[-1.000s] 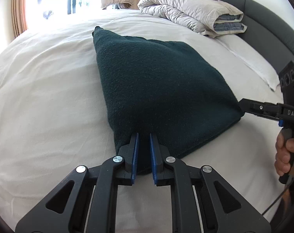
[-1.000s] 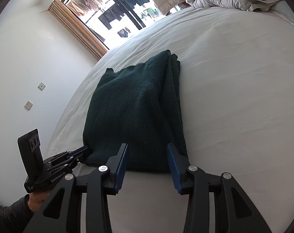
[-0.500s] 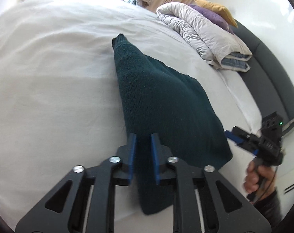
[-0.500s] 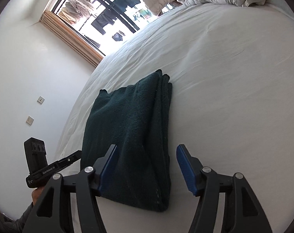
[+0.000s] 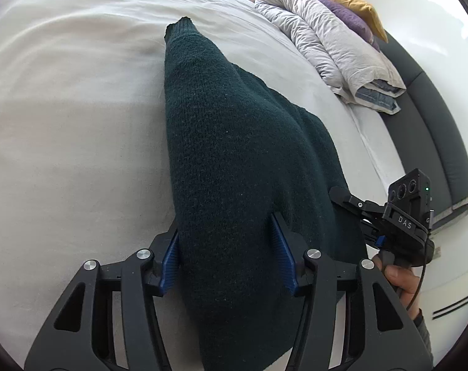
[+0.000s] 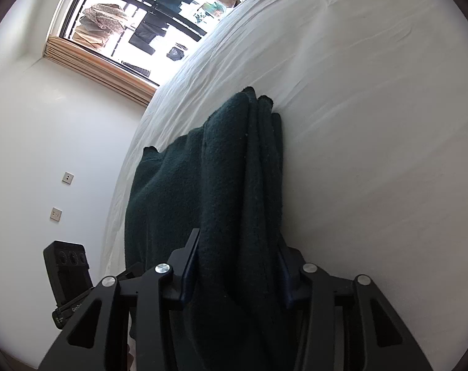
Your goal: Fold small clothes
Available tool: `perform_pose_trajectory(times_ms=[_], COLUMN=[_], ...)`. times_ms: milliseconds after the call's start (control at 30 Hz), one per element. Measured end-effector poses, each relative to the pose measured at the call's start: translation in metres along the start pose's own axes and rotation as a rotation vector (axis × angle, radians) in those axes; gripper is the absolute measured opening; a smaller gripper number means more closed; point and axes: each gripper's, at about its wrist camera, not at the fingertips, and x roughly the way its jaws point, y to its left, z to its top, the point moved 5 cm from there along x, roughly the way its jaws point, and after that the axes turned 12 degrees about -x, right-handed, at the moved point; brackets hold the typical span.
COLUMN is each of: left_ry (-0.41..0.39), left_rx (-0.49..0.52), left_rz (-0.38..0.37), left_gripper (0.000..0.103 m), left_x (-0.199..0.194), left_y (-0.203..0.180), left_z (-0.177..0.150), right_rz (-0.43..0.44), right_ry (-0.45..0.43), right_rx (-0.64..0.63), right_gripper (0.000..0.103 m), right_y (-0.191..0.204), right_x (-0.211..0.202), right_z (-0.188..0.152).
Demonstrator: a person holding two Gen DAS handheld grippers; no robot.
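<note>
Left wrist view: the near end of the dark green sweater (image 5: 234, 160) runs off the bottom edge between the left gripper (image 5: 227, 259), jaws opening around it. Right gripper (image 6: 237, 266) closes over folded layers; contact unclear. Sweater stretches up-frame across the white bed (image 5: 64, 108).

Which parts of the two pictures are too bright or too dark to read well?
Left wrist view: the white bed sheet is nearly washed out toward the top. Right wrist view: the window glares, and the dark green garment loses its folds in shadow near the camera.
</note>
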Motion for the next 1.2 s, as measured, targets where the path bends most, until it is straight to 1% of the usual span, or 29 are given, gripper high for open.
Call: perform_pose_trajectory(times_ms=[67,167,233,300,367,467,567,733,900,1067,1167,1200], left_ry=[-0.01,-0.032,-0.045,-0.057,-0.071,-0.119,-0.151,-0.2,-0.229,-0.219,-0.189,-0.188], left_rx=[0.033,0.078,0.091,0.105,0.118,0.155,0.161,0.162,0.15,0.133,0.107,0.103], left_rz=[0.028,0.07,0.087,0.1,0.116,0.153,0.171,0.188,0.21,0.241,0.254,0.251], left_gripper=[0.045,0.039,0.035,0.034,0.033,0.033,0.033,0.033,0.033,0.033,0.033,0.033], left_x=[0.0,-0.001,-0.005,-0.011,-0.021,-0.042,-0.061,-0.097,-0.124,-0.128,-0.116,-0.112], left_y=[-0.005,-0.016,-0.021,-0.025,-0.028,-0.032,-0.031,-0.018,0.006,0.038,0.062,0.067], left_z=[-0.001,-0.004,-0.005,-0.005,-0.007,-0.009,-0.006,0.0,0.008,0.01,0.007,0.005], right_rz=[-0.038,-0.123,-0.176,-0.203,-0.2,-0.199,-0.186,-0.153,-0.118,-0.092,-0.091,-0.076], right_ry=[0.003,0.002,-0.008,-0.028,-0.047,-0.058,-0.068,-0.089,-0.075,-0.042,-0.016,-0.01], right_rx=[-0.03,-0.11,-0.167,-0.208,-0.229,-0.269,-0.294,-0.319,-0.331,-0.315,-0.273,-0.246], right_gripper=[0.036,0.031,0.029,0.028,0.027,0.026,0.026,0.026,0.026,0.026,0.026,0.027], right_y=[0.005,0.019,0.031,0.043,0.053,0.075,0.095,0.13,0.153,0.155,0.139,0.131], right_x=[0.001,0.0,-0.003,-0.008,-0.013,-0.014,-0.012,-0.005,0.012,0.037,0.053,0.056], right_z=[-0.001,0.0,0.001,0.002,0.003,0.003,0.003,0.004,-0.001,-0.012,-0.021,-0.024])
